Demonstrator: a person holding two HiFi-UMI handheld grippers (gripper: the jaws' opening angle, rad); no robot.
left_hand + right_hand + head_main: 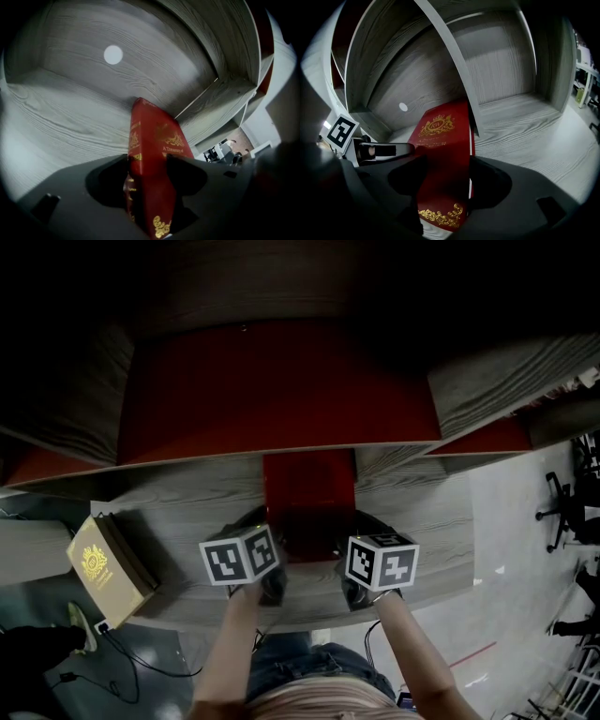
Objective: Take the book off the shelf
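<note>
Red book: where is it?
The red book sits centre in the head view on the wooden board, its near end between left gripper and right gripper.

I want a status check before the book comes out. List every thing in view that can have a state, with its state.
Red book: closed, resting on the shelf, near end between both grippers' jaws.
Left gripper: open, jaws wide, astride the red book at its spine side.
Right gripper: open, jaws wide, astride the red book at its page-edge side.
Tan book: closed, lying at the shelf's left corner, untouched.
</note>
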